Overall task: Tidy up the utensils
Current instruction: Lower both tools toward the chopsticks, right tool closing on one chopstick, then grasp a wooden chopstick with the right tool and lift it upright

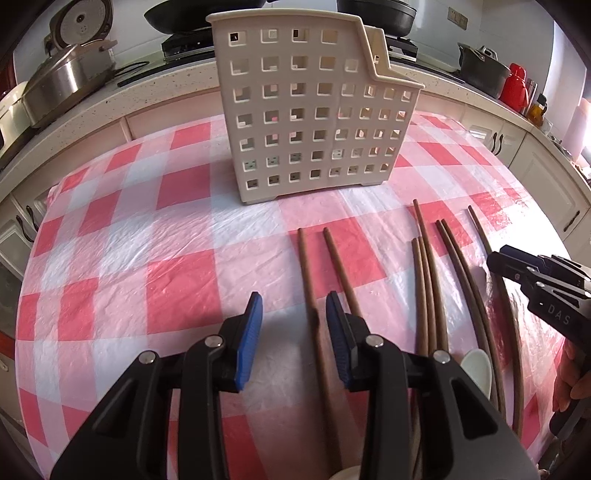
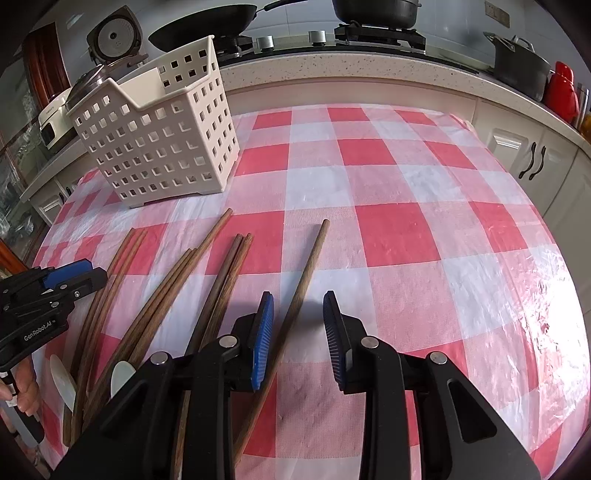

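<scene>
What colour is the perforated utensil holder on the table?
Cream-white utensil holder, with square holes all over; it shows best in the left wrist view.

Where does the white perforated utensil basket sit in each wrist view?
Left wrist: utensil basket top centre, standing on the checked tablecloth beyond the chopsticks.
Right wrist: same basket upper left, seen corner-on.
Shared landmark: the red container on the counter, far right in both.

A red-and-white checked tablecloth (image 2: 388, 229), a black wok (image 2: 203, 26) and a red flask (image 1: 515, 86) on the counter.
</scene>
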A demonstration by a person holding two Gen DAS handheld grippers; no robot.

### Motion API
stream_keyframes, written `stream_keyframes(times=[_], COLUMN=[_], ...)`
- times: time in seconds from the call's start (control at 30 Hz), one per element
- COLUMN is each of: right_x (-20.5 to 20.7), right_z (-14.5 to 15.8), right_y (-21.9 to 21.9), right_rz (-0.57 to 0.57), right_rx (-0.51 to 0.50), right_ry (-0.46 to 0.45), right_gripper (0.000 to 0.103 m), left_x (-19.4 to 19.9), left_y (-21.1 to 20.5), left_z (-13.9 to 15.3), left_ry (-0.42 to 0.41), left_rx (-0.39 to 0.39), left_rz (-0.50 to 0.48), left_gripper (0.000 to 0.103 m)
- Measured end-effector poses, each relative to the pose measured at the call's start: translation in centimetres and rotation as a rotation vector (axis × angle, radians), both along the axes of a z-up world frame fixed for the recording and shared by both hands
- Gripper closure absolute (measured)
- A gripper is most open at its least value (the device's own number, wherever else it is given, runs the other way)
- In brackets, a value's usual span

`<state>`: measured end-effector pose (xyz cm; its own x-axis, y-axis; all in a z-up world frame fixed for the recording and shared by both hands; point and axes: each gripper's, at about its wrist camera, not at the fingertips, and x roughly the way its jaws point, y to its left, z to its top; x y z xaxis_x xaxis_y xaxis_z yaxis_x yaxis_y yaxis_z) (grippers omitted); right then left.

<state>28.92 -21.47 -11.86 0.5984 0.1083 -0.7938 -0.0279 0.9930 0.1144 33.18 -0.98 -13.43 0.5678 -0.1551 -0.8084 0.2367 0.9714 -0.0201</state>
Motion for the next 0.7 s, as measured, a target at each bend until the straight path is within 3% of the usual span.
stream_keyframes(times=[0.2, 0.27, 0.37, 0.7], right_x=[0.2, 0.1, -0.1, 0.5], right_z=[-0.1, -0.1, -0.2, -0.2], right_y=[0.3, 0.5, 0.9, 1.3], right_rz=[0.006, 0.010, 0.042, 0.071], right_rx=[-0.017, -0.034, -0.036, 0.004], right_ry=[-0.009, -0.019, -0.029, -0.010], right_gripper=[0.076, 0.083, 0.089, 0.091], left_x=[0.4, 0.5, 0.2, -0.6], left_y=[-0.4, -0.1, 0.3, 2.3], left_z=[-0.6, -0.6, -0.6, -0.6], left_ry=[-0.003, -0.011, -0.018, -0.025], left_rx=[0.034, 0.037, 0.036, -0.016], left_rz=[0.024, 0.054, 0.074, 0.124], left_gripper=[0.071, 0.084, 0.095, 0.095])
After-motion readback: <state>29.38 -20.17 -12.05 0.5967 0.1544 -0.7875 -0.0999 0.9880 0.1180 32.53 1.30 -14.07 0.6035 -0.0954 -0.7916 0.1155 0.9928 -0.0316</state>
